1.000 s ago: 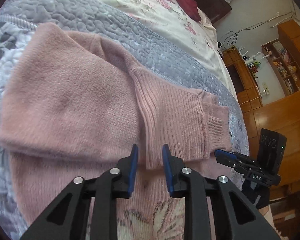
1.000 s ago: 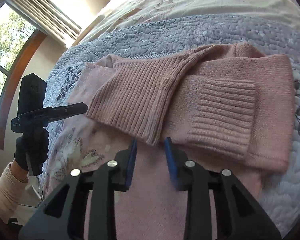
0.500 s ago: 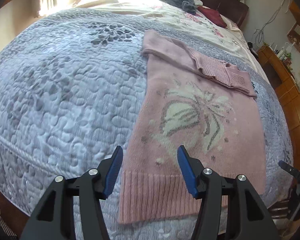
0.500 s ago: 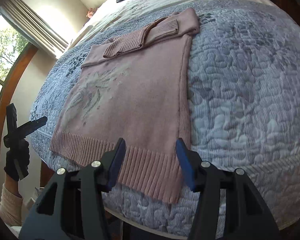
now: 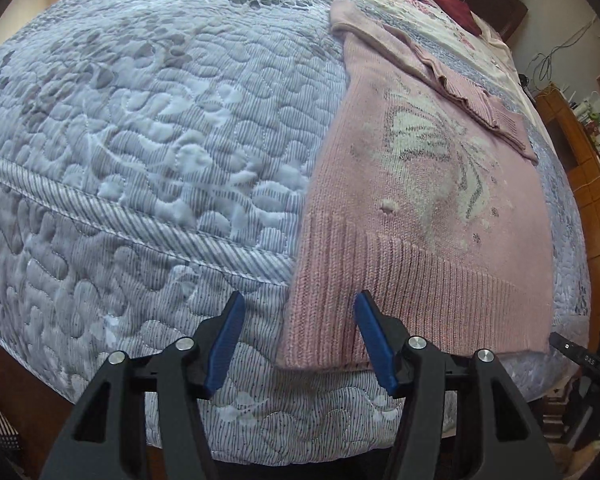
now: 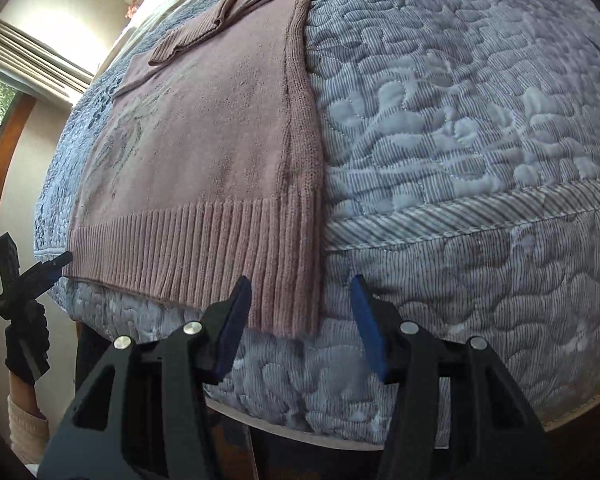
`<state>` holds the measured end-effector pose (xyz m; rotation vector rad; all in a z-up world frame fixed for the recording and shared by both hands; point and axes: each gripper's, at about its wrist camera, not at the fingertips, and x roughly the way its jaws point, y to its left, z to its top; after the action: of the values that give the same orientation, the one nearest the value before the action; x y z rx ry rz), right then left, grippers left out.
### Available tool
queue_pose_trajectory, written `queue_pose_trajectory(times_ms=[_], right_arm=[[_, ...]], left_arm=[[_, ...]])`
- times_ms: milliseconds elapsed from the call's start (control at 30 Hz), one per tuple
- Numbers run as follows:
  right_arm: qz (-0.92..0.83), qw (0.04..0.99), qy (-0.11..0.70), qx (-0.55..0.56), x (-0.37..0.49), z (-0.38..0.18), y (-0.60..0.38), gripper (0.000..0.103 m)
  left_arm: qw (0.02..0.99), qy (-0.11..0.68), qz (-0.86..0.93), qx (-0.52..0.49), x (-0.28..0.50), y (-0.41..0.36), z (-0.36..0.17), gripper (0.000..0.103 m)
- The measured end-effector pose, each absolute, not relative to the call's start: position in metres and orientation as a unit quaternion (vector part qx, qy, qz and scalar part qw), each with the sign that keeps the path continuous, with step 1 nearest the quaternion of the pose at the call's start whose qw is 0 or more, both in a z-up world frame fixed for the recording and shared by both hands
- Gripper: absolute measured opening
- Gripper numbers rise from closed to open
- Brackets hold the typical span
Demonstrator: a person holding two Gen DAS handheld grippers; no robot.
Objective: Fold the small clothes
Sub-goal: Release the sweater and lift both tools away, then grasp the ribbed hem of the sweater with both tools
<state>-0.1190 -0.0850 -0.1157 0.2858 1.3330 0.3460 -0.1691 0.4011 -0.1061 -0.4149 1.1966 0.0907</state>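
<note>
Both grippers stood spread and empty: the left gripper (image 5: 298, 338) before the sweater's (image 5: 420, 184) left hem corner, the right gripper (image 6: 300, 322) before the right corner. Sleeves looked already folded; next, each should probably pinch its corner.

Quilted bed (image 5: 148, 128) w/ pink sweater (image 5: 420, 208) flat.

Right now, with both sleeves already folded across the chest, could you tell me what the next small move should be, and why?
Probably ease both open grippers forward to pinch the hem corners. The left gripper frames the sweater at its left hem corner; the right gripper frames the other corner. The ribbed hem hangs over the bed edge, ungrasped.
</note>
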Motion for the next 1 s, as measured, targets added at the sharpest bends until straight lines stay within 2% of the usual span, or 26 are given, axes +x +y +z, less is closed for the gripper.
queue_pose_trajectory(times_ms=[33, 200, 267, 300, 367, 400, 433, 633, 1000], right_arm=[[0.165, 0.759, 0.614, 0.140, -0.119, -0.116, -0.085, 0.053], [0.184, 0.749, 0.614, 0.167, -0.115, -0.118, -0.082, 0.048], [0.185, 0.748, 0.614, 0.168, -0.113, -0.121, -0.081, 0.045], [0.186, 0.749, 0.614, 0.165, -0.112, -0.122, -0.082, 0.041], [0.185, 0.748, 0.616, 0.161, -0.111, -0.124, -0.084, 0.031], [0.190, 0.746, 0.617, 0.164, -0.109, -0.125, -0.085, 0.018], [0.200, 0.740, 0.617, 0.176, -0.109, -0.124, -0.087, 0.010], [0.229, 0.731, 0.604, 0.220, -0.111, -0.115, -0.102, 0.009], [0.282, 0.717, 0.540, 0.339, -0.066, -0.066, -0.121, 0.009]], left_arm=[[0.805, 0.558, 0.039, -0.197, -0.168, 0.401, -0.107, 0.064], [0.804, 0.559, 0.024, -0.199, -0.163, 0.390, -0.107, 0.062], [0.804, 0.563, 0.028, -0.187, -0.161, 0.387, -0.107, 0.056], [0.804, 0.565, 0.031, -0.184, -0.161, 0.386, -0.108, 0.052], [0.802, 0.563, 0.028, -0.197, -0.159, 0.388, -0.107, 0.035], [0.800, 0.562, 0.025, -0.210, -0.159, 0.390, -0.107, 0.028], [0.798, 0.560, 0.024, -0.221, -0.159, 0.392, -0.106, 0.022], [0.797, 0.560, 0.010, -0.224, -0.158, 0.392, -0.098, 0.009], [0.818, 0.485, -0.037, -0.306, -0.129, 0.417, -0.052, 0.007]])
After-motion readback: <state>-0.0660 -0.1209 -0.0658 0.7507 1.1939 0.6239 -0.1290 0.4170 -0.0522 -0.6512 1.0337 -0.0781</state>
